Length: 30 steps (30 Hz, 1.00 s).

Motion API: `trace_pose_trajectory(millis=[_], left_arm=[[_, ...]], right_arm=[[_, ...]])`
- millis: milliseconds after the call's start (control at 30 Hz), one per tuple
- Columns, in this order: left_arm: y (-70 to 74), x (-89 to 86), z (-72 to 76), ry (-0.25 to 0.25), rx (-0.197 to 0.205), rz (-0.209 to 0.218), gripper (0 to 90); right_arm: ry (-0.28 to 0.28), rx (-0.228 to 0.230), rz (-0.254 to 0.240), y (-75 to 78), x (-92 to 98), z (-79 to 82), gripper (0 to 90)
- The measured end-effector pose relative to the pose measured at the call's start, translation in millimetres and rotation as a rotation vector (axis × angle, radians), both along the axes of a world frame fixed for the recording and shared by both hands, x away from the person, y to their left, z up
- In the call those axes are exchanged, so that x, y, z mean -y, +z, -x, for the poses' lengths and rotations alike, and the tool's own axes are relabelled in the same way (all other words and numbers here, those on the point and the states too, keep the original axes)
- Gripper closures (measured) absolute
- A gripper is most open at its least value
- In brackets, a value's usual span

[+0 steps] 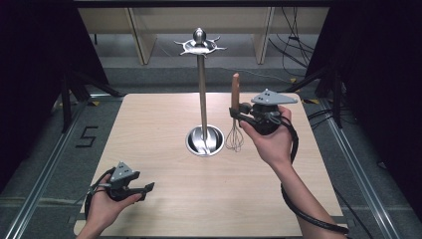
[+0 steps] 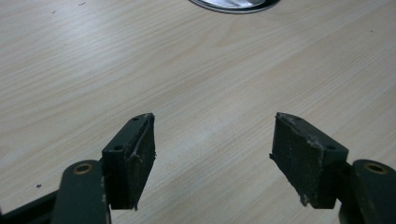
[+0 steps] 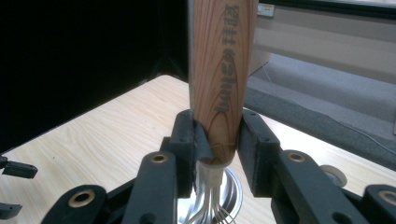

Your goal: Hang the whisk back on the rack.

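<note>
Standing at the table (image 1: 164,199), I see a person with one pair of tongs in each hand. The right tongs (image 3: 215,140) are clenched on a whisk (image 1: 235,117), with one pad on each side of the lower end of its wooden handle (image 3: 223,70). The whisk is held upright, handle up and wire loops (image 1: 234,139) down. The handle has dark printed characters along it, which I cannot read. The loops hang just above the light wooden table top, or maybe touch it; I cannot tell which.

Just beside the whisk, to its left in the high view, is a metal utensil stand (image 1: 202,84). It has a round shiny base (image 1: 204,140) near the middle of the table, a thin straight pole, and at the top a ring of small hooks with a knob (image 1: 199,35) above. The hooks carry nothing. In the right gripper view the base shows behind the whisk, between the two jaws.

The left tongs (image 2: 212,154) are released: the two jaws stand well apart, and between them is bare wood. In the high view this left gripper is low at the near left corner of the table, well apart from the stand and the whisk, and the left hand (image 1: 107,206) holds it close to the surface. The right hand (image 1: 273,142) is raised over the right half of the table, and a black cable (image 1: 303,209) runs from it along the forearm.
</note>
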<state>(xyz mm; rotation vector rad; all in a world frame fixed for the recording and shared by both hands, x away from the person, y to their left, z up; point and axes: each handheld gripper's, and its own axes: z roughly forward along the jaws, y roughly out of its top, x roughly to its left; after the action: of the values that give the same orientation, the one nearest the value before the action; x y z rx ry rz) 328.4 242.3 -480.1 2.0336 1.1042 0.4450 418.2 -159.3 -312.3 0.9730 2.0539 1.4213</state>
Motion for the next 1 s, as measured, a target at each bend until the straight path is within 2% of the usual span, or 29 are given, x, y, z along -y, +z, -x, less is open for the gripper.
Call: trace_pose_trajectory(millis=[33,100,200,233,300,400,433,500,533,567,600,633,733,867,900,967,1000], left_arm=[[0.6,-1.0,-0.4,-0.009,0.01,-0.015,29.6],[0.6,-1.0,-0.3,-0.008,0.009,-0.013,29.6],[-0.5,0.3,-0.1,0.003,-0.001,0.004,29.6],[-0.4,0.0,-0.4,0.003,0.0,-0.008,29.6],[-0.3,0.3,0.0,0.002,0.0,0.002,29.6],[0.6,-1.0,-0.1,-0.007,0.01,-0.011,29.6],[0.6,-1.0,-0.1,-0.007,0.009,-0.01,29.6],[0.8,-1.1,0.0,-0.008,0.009,-0.011,29.6],[1.3,-1.4,-0.1,-0.013,0.002,-0.012,29.6],[1.2,-1.4,-0.1,-0.013,0.002,-0.012,29.6],[1.2,-1.4,-0.2,-0.012,0.002,-0.011,29.6],[1.0,-1.2,0.0,-0.01,-0.001,-0.007,29.6],[-0.4,-0.2,0.1,0.002,0.003,0.01,29.6],[0.8,-1.2,0.1,-0.005,0.0,-0.005,29.6],[-0.1,-0.4,0.1,0.001,0.001,0.005,29.6],[0.5,-0.7,0.4,0.002,0.009,-0.007,29.6],[0.7,-1.0,0.2,-0.003,-0.004,-0.001,29.6]], right_arm=[[-0.009,0.001,0.001,0.1,-0.4,0.2,69.8],[0.004,0.016,0.008,0.7,-0.8,-1.3,69.8],[0.004,0.012,0.003,1.3,-2.5,-0.6,69.8],[-0.003,0.005,-0.001,1.5,-3.2,0.2,69.8],[-0.001,0.009,-0.001,1.9,-3.5,-0.7,69.8],[0.005,0.021,0.008,2.4,-3.4,-3.7,69.8],[-0.005,-0.003,-0.004,2.5,-4.0,-2.8,69.8],[0.0,0.018,0.003,2.2,-3.1,-5.8,69.8],[-0.008,0.013,-0.001,2.4,-3.1,-6.8,69.8],[-0.007,0.03,0.015,3.1,-1.6,-8.7,69.8],[-0.012,0.006,-0.009,3.0,-2.6,-8.8,69.8],[-0.017,0.009,0.001,3.7,-1.7,-9.9,69.8],[-0.006,0.005,-0.011,4.3,-1.0,-14.2,69.8],[0.0,0.004,0.005,5.5,-0.5,-18.2,69.8],[0.006,0.023,0.019,5.8,0.5,-20.1,69.8],[0.004,0.008,0.001,5.8,-0.7,-20.2,69.8],[0.001,0.002,0.005,6.7,-0.9,-20.1,69.8]])
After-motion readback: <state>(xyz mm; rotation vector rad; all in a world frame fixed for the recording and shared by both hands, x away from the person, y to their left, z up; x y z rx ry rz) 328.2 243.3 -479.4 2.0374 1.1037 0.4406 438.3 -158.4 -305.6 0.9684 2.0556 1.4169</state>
